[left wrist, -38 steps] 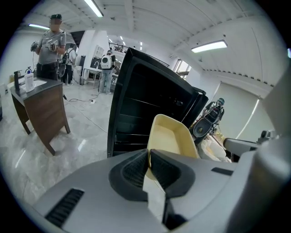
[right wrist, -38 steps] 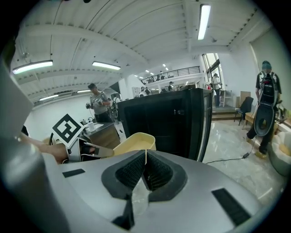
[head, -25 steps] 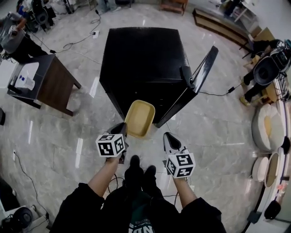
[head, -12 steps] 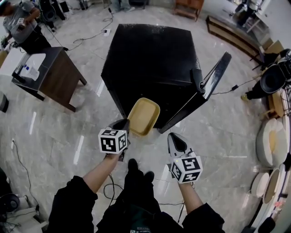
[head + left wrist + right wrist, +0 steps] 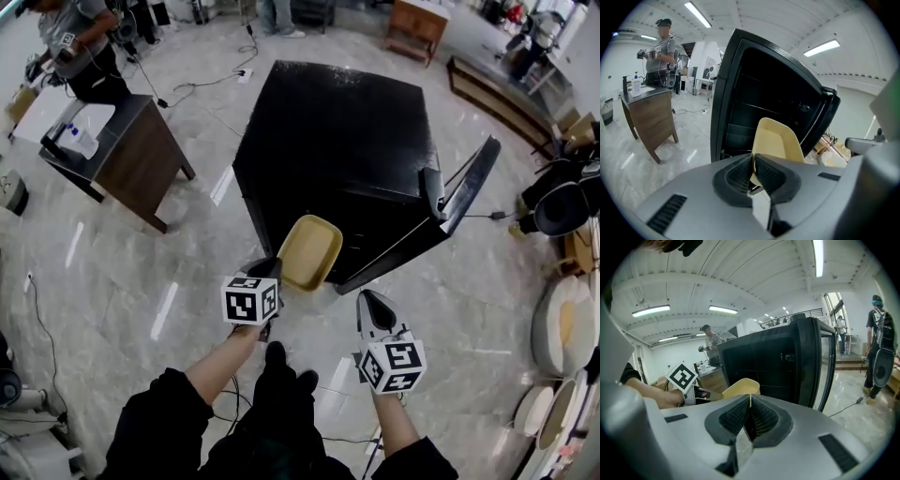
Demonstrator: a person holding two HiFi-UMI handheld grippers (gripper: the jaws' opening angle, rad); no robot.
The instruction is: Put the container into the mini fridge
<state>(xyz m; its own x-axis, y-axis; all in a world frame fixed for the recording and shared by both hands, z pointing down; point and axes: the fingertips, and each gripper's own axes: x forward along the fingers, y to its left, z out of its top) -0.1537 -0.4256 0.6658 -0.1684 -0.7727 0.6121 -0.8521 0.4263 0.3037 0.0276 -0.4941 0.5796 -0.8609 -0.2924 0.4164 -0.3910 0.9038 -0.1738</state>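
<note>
Yellow container (image 5: 309,251) is held by its near rim in the left gripper (image 5: 269,272) — jaws almost together, pinching the thin edge. It hangs above the floor, just in front of the black mini fridge (image 5: 342,141). The fridge door (image 5: 466,199) stands open (right side, head view). Right gripper (image 5: 374,302) — jaws closed together, nothing between them, near the container.
</note>
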